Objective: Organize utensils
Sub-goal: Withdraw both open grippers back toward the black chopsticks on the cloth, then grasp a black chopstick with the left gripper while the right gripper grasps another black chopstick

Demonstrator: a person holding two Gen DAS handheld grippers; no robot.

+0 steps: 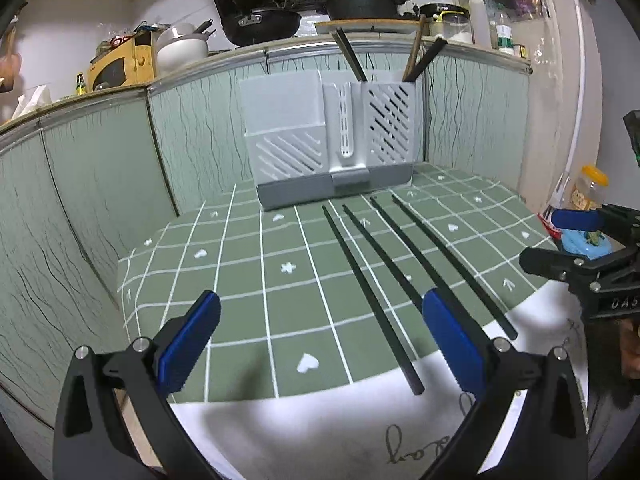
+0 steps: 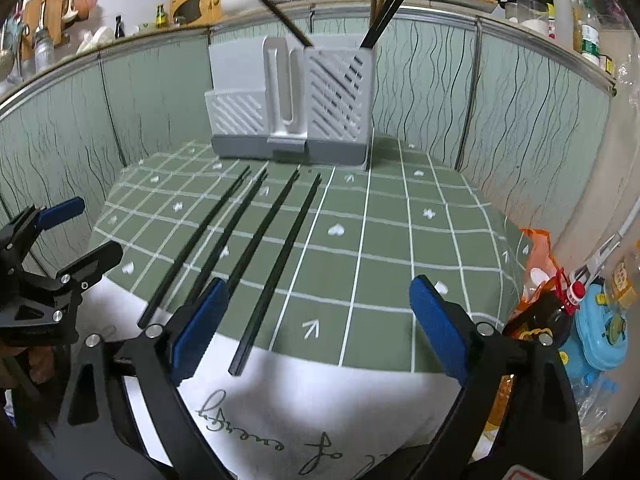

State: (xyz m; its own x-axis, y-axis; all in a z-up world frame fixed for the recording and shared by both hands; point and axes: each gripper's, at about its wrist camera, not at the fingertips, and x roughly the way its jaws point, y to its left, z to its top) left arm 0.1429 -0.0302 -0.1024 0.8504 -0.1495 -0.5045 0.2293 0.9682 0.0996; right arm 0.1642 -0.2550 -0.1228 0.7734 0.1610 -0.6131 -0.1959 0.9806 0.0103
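Observation:
Several black chopsticks point(image 1: 367, 292) point(image 2: 279, 268) lie side by side on a green checked cloth point(image 1: 240, 264) point(image 2: 400, 240), their tips pointing at a grey slotted utensil holder point(image 1: 332, 144) point(image 2: 292, 100) at the back. More chopsticks stand in the holder's right compartment point(image 1: 390, 124) point(image 2: 340, 96). My left gripper point(image 1: 324, 340) point(image 2: 80, 232) hangs open over the cloth's near edge, left of most chopsticks, and its right finger point(image 1: 452, 340) overlaps one in the picture. My right gripper point(image 2: 318, 326) point(image 1: 560, 240) is open too, with the near end of the rightmost chopstick between its fingers, untouched.
A white cloth with handwriting point(image 1: 320, 432) point(image 2: 320, 412) covers the near table edge. Green wave-patterned panels point(image 1: 100, 184) point(image 2: 500, 112) wall the table on three sides. Pans, jars and a yellow appliance point(image 1: 120, 64) sit on the ledge behind. Bags, a sauce bottle point(image 2: 556, 308) and a blue plastic box point(image 2: 600, 332) crowd the right.

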